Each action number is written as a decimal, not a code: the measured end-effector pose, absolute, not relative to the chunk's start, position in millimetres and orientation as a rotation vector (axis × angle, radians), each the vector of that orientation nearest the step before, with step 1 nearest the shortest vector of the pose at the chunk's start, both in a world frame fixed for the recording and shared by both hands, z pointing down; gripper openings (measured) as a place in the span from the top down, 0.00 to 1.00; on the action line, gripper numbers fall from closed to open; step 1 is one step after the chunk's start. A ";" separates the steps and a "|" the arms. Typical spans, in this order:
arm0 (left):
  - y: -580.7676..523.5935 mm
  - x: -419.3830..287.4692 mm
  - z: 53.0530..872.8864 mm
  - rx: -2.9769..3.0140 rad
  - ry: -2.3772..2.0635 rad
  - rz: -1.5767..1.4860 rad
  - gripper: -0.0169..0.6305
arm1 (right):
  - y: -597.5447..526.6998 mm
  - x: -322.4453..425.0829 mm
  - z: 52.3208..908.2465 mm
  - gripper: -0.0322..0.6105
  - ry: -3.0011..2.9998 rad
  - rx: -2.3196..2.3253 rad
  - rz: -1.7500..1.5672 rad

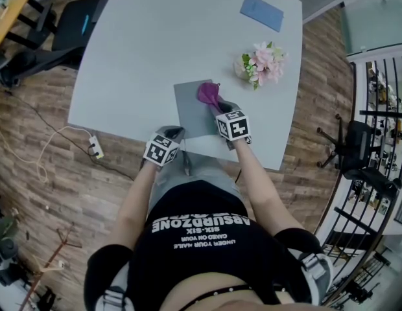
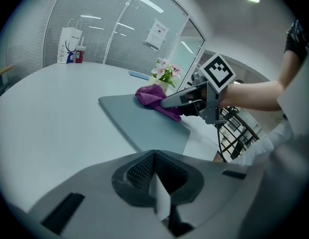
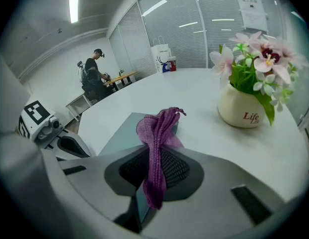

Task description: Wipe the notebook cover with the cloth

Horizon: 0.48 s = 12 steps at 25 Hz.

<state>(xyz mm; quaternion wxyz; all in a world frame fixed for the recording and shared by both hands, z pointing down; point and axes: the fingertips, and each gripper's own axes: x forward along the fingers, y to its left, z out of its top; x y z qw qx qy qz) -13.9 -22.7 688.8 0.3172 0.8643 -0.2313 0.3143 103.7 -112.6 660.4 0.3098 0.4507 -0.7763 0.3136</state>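
Observation:
A grey notebook (image 1: pixel 191 109) (image 2: pixel 139 123) (image 3: pixel 117 133) lies flat near the front edge of the pale table (image 1: pixel 136 50). My right gripper (image 1: pixel 220 107) (image 3: pixel 157 168) is shut on a purple cloth (image 1: pixel 209 94) (image 3: pixel 157 128), which bunches on the notebook's far right corner (image 2: pixel 153 95). My left gripper (image 1: pixel 174 134) (image 2: pixel 155 176) rests by the notebook's near left corner. Its jaws are shut with nothing between them. Whether it touches the notebook is hidden.
A cream pot of pink flowers (image 1: pixel 261 65) (image 3: pixel 246 108) stands just right of the notebook. A blue booklet (image 1: pixel 262 11) lies at the table's far right. Chairs (image 1: pixel 65 31) flank the table, a power strip (image 1: pixel 96 146) lies on the floor, and a person (image 3: pixel 97 68) stands far off.

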 end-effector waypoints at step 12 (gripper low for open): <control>-23.3 -13.6 689.8 2.287 -0.604 0.822 0.95 | -80.3 103.3 660.9 0.84 -2.058 1.228 0.848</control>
